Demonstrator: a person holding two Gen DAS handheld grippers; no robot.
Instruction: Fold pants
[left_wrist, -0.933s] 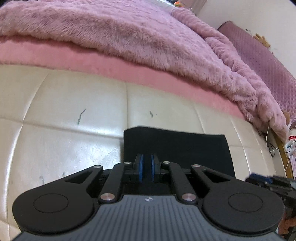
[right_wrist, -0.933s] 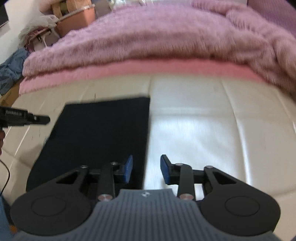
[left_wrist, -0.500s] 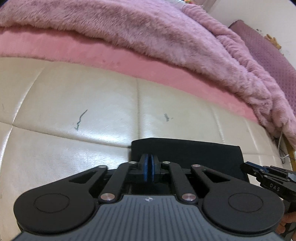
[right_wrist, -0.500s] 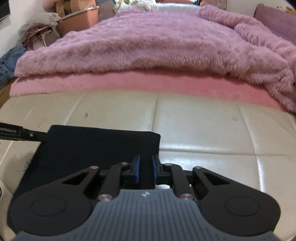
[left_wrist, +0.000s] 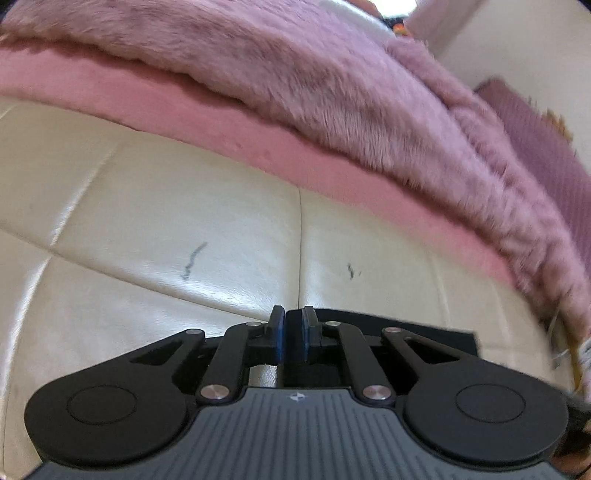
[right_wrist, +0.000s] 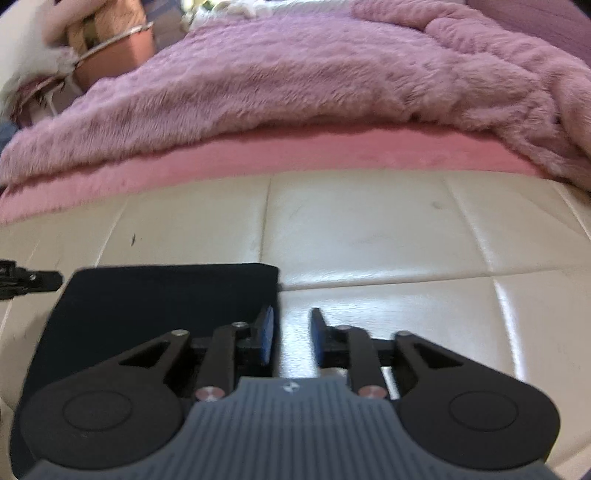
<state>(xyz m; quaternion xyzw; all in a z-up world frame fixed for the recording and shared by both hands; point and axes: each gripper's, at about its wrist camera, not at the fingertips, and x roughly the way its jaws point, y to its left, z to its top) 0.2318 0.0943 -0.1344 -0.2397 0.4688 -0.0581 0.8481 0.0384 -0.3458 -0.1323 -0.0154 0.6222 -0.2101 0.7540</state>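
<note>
Two views show one pair of dark pants (left_wrist: 406, 334), folded into a flat rectangle on a cream leather surface (left_wrist: 147, 221). The surface runs along the foot of a pink mattress edge (left_wrist: 258, 147), under a fluffy mauve blanket (left_wrist: 295, 74).

From the left wrist, only a thin strip of the pants shows past the left gripper (left_wrist: 290, 336). It lies on the near side of the pink mattress edge and well apart from it. Its far edge is straight and runs roughly parallel to that edge, trailing off to the right. The fingers stand almost together, with a narrow dark slit between the blue pads, right at the left-hand end of that far edge. Whether cloth is nipped between them I cannot tell. Two small dark scuffs mark the leather between the pants and the pink mattress edge.

From the right wrist, more of the rectangle is visible. Its far edge again lies parallel to the pink mattress edge. Its side edges run back toward the camera, so the long axis seems to point away from the mattress. The near end is hidden under the right gripper (right_wrist: 291, 336). Those fingers (right_wrist: 267, 332) have just been opening and now stand apart, with bare leather between them. The left one sits over the right-hand border of the pants and the other over the leather. The left gripper's tip pokes in at the far left corner of the pants.
</note>
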